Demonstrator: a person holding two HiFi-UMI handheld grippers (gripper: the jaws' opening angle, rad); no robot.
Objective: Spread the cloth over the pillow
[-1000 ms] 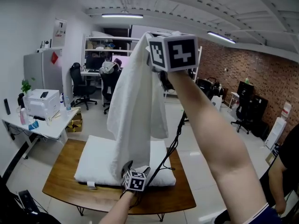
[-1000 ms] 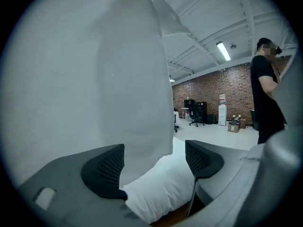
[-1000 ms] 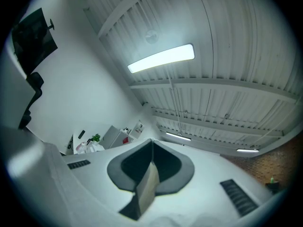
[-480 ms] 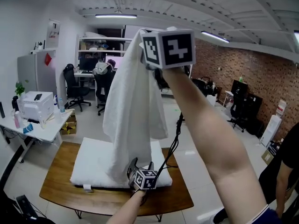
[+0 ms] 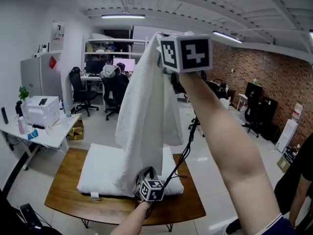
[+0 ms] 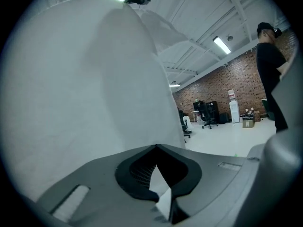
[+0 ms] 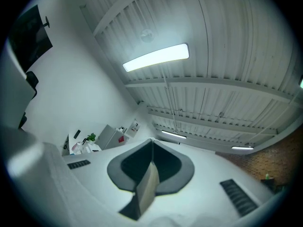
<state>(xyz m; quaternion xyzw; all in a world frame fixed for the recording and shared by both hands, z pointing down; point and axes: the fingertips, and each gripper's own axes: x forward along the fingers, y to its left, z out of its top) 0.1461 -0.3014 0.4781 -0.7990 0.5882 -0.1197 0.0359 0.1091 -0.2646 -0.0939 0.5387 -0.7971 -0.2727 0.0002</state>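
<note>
Above the pillow [image 5: 98, 173], cloth [image 5: 144, 126] hangs from the right tool [image 7: 152, 145].

The wooden desk [image 5: 63, 192], with rounded corners and thin dark legs, stands on a pale glossy floor [image 5: 205, 151]. A white pillow [image 5: 98, 170] lies flat on it, reaching from right by the left tool [image 5: 145, 174] out to that tool's left and beyond it. A small white tag [image 5: 95, 196] hangs at the pillow's near corner, left of the tool.
</note>
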